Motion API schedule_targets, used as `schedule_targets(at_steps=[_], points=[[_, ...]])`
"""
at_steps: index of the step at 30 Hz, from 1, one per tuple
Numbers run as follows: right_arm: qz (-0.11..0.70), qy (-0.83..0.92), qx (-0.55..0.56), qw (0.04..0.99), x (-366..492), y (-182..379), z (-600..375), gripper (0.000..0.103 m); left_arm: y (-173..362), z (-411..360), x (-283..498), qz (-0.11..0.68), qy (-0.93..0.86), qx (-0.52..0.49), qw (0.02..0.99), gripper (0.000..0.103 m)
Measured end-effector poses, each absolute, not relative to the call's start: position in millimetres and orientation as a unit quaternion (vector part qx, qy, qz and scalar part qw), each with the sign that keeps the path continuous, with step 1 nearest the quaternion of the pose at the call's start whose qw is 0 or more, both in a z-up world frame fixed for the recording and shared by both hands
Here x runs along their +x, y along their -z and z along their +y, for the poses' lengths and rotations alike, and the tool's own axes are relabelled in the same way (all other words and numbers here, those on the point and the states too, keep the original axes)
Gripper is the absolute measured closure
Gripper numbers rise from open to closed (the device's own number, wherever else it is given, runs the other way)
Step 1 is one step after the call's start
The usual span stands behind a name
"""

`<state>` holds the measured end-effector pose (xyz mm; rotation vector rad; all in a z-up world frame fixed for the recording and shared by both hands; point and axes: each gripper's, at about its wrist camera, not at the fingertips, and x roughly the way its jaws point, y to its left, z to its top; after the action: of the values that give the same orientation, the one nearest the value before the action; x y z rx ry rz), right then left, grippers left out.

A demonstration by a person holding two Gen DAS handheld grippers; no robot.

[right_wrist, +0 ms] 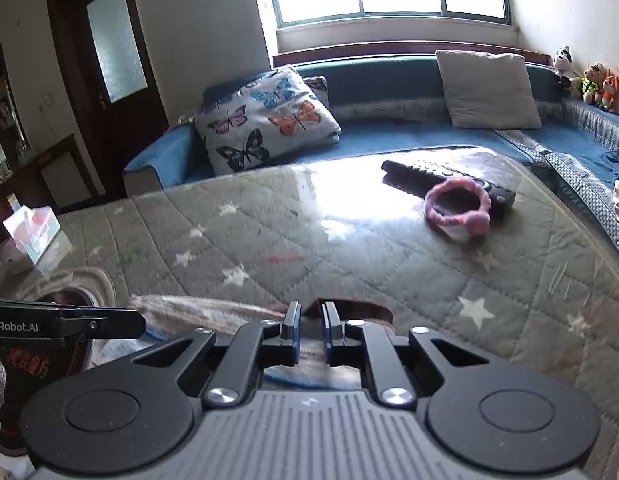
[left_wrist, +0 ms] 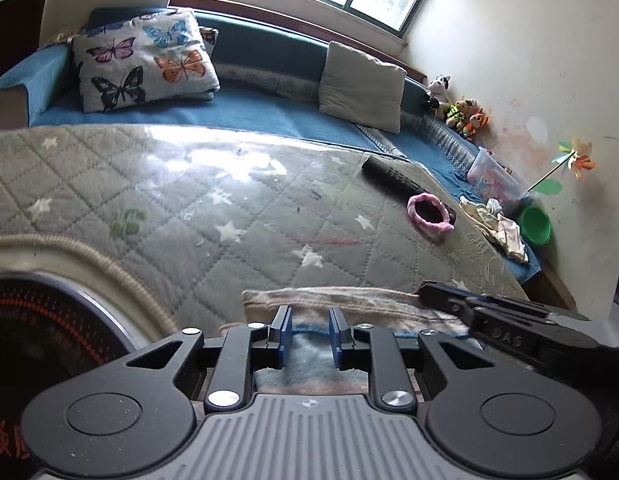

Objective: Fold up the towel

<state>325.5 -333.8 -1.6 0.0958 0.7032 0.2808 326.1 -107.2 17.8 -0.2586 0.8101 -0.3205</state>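
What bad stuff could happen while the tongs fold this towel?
Both tongs, left and right, look open over the towel, so a pinch might catch only fluff and slip. The table's shiny cover could let the towel slide. A wide swing might knock the pink ring or remote.

Both wrist views low, near table (left_wrist: 229,208) – facing sofa (right_wrist: 389,132)
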Motion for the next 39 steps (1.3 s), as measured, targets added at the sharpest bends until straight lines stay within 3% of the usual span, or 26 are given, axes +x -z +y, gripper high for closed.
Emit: schedule_targets(at_steps=[8, 25, 39], points=[[0.345, -0.145, 0.037, 0.927, 309, -5, -334, 0.091, -21, -113, 316, 0.388, 0.16, -0.089, 0.903, 0.082], [0.346, -0.188, -0.026, 0.919, 188, -20, -342, 0.087, -24, -117, 204, 0.338, 0.211, -0.011, 0.917, 0.082], [0.347, -0.159, -0.041, 0.923, 134, -3, -361, 0.087, -7, -104, 179, 0.351, 0.198, -0.048, 0.914, 0.082]])
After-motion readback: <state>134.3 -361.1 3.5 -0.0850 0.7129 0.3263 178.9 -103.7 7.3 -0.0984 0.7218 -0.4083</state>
